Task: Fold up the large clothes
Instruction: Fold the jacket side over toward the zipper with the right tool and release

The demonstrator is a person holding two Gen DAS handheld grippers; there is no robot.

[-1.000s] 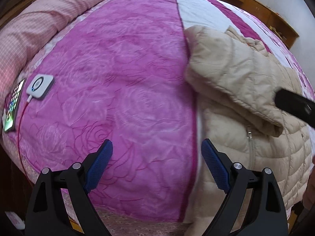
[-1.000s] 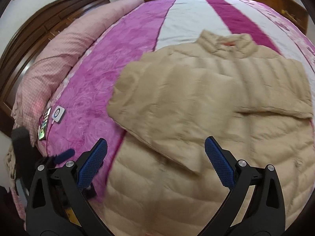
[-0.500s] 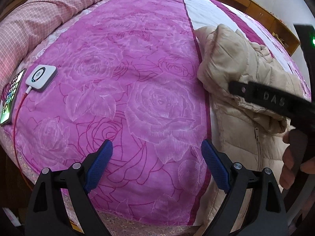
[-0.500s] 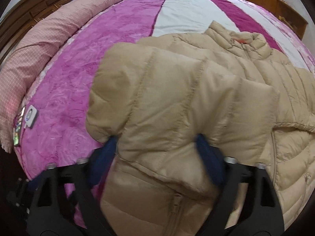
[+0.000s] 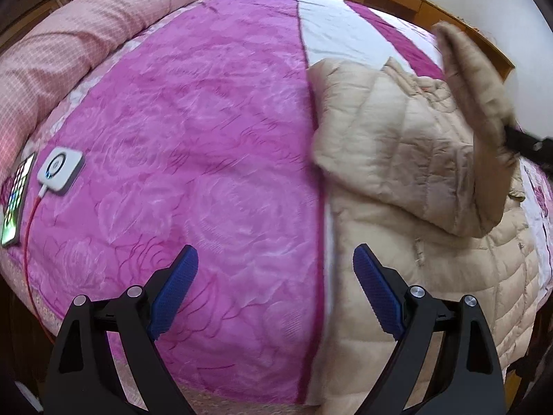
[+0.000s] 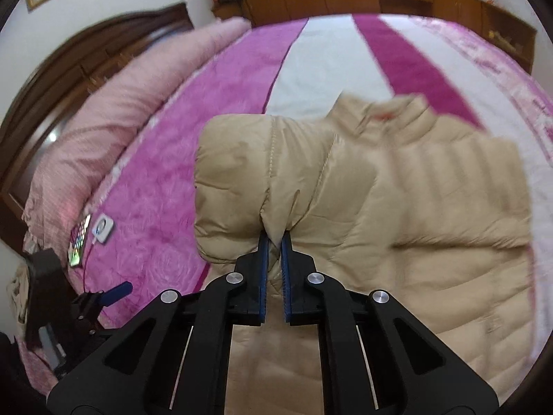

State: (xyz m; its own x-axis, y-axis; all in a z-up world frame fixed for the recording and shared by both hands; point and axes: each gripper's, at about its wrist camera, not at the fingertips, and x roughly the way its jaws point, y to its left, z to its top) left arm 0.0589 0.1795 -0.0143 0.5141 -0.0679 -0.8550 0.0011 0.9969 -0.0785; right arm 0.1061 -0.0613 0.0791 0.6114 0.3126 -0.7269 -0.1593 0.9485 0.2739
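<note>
A beige quilted puffer jacket (image 5: 408, 159) lies on the pink and white bedspread (image 5: 207, 121), collar away from me; it also shows in the right wrist view (image 6: 414, 207). My right gripper (image 6: 274, 242) is shut on the jacket's left sleeve (image 6: 242, 173) and holds it lifted above the jacket body. In the left wrist view that sleeve (image 5: 473, 103) stands raised at the right. My left gripper (image 5: 274, 266) is open and empty, low over the bedspread just left of the jacket's side edge.
A phone (image 5: 15, 204) and a white charger puck (image 5: 60, 171) with a red cable lie at the bed's left edge. A pink checked duvet (image 5: 69, 45) lies along the headboard side. Wooden cabinets (image 6: 380, 0) stand beyond the bed.
My right gripper has closed on the sleeve and lifted it up off the jacket. My left gripper has stayed open beside the jacket's edge.
</note>
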